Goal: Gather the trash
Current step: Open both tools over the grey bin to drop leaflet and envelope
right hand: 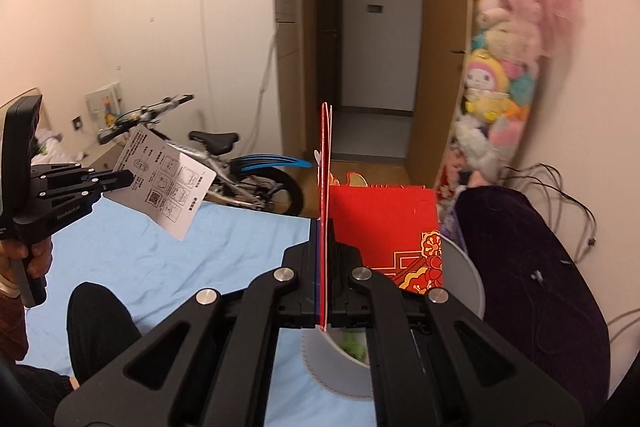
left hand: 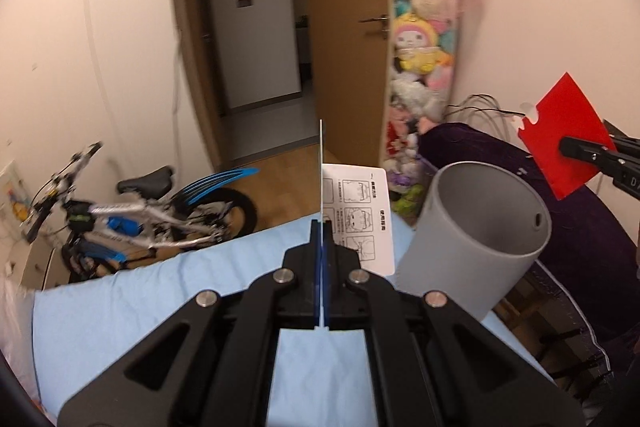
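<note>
Red card [right hand: 384, 227] sits clamped edge-on in the right gripper [right hand: 323, 239], jaws closed flat on its fold. White leaflet [left hand: 360, 211] is pinched the same way in the left gripper [left hand: 321, 243], jaws fully closed on it.

Directly below and ahead of the right gripper stands the grey bin [right hand: 460, 287]; the card hangs over its mouth, and something green already lies inside. From the left gripper the bin [left hand: 472, 247] is ahead and to the right, near but not under the leaflet. Both grippers are raised above the blue sheet [left hand: 160, 299].

Further out, left of both grippers: a bicycle [left hand: 160, 215]. Ahead: an open doorway. To the right: a stack of plush toys [left hand: 420, 43] and a dark purple cushion [right hand: 532, 267].

Assessment: two items are picked up, neither yet dropped. The card appears ready for release; the leaflet likely needs carrying rightward first. No other loose trash is visible on the sheet.
</note>
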`<state>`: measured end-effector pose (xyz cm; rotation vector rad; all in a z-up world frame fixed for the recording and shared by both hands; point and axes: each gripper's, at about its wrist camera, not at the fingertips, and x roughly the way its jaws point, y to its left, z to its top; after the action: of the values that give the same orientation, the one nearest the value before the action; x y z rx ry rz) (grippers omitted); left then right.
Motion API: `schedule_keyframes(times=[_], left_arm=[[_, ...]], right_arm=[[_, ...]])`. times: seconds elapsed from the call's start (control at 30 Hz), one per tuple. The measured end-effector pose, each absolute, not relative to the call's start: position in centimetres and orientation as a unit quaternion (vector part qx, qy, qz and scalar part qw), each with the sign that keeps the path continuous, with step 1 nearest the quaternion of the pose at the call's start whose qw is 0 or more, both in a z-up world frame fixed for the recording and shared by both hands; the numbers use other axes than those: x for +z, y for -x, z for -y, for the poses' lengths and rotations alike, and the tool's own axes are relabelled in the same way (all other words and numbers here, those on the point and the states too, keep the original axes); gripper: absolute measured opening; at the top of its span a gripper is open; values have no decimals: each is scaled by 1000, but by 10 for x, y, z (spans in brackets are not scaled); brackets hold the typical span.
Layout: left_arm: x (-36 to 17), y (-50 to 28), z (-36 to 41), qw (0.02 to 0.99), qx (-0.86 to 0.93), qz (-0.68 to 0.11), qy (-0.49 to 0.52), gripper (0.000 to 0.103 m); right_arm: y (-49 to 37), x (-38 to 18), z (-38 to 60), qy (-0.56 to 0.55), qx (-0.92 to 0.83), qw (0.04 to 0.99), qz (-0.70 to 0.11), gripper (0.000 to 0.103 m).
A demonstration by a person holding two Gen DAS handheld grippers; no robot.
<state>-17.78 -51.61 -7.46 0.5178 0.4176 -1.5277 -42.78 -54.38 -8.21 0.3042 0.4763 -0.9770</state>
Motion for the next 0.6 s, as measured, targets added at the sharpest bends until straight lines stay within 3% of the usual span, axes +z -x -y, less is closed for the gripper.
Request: schedule_keyframes(times=[0.27, 0.6], left_arm=[[-78, 260, 565, 610, -729, -162, -265, 0], [-107, 323, 609, 552, -756, -166, -309, 1]], right_arm=[[498, -99, 555, -167, -498, 821, -225, 1], [515, -127, 585, -205, -495, 813, -228, 1]])
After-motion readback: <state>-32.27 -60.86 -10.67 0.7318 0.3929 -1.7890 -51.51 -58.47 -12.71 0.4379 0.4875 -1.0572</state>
